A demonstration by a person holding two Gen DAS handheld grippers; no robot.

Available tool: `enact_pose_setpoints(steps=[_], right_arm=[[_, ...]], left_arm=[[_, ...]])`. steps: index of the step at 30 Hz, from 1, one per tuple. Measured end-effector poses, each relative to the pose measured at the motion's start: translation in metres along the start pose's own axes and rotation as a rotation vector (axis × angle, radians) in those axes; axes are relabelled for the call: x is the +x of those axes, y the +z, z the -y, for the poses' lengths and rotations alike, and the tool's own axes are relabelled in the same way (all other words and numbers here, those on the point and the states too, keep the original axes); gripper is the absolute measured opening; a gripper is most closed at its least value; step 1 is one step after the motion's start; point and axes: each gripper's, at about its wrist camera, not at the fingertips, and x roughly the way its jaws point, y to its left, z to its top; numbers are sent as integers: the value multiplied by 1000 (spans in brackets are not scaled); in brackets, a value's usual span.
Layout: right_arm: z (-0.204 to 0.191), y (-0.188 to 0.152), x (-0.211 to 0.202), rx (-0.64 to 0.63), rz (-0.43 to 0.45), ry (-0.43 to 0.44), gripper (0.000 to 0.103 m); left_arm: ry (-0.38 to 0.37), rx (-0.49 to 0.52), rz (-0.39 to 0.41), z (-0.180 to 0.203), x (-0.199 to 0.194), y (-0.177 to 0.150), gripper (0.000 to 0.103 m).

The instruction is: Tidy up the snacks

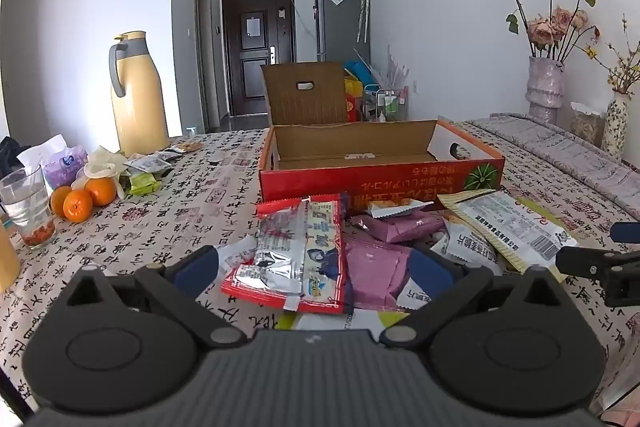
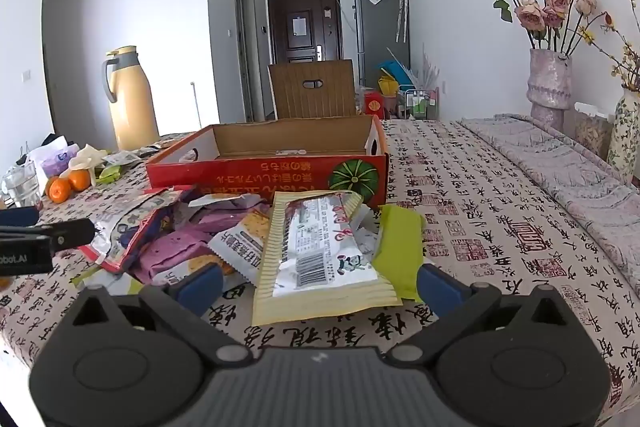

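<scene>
A pile of snack packets lies on the patterned tablecloth in front of an open red cardboard box [image 1: 380, 183] [image 2: 268, 175] whose inside holds nothing visible. My left gripper [image 1: 312, 263] is open, its blue pads either side of a red-edged foil packet [image 1: 296, 259] with pink packets [image 1: 376, 271] beside it. My right gripper [image 2: 320, 281] is open too, straddling a long cream packet with a barcode [image 2: 320, 255] [image 1: 516, 231]; a lime-green wrapper [image 2: 400, 243] lies under it. Neither gripper's pads press on anything. Each gripper shows at the edge of the other's view.
At the left stand a yellow thermos jug [image 1: 136, 95], three oranges [image 1: 80, 201], a glass of water [image 1: 26, 203] and more wrappers. Vases of dried flowers [image 2: 550, 83] stand at the right by a folded quilt [image 2: 560, 163]. A chair back [image 1: 306, 93] rises behind the box.
</scene>
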Motion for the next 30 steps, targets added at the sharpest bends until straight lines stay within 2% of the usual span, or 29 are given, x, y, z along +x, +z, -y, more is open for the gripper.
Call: enact_pose_setpoints(steps=[8,10,30], right_arm=[[-1,-1,-1,-3,0,-7,103],[-1,0,-2,-4,-3,-9,103],[-4,-1,-5,-14,2,-13,103]], left_arm=[[-6,13,21,16,4,4,103],[-29,-15,22,3,-5,-5,103],[-37,-10,18,6,-8,-7,103]])
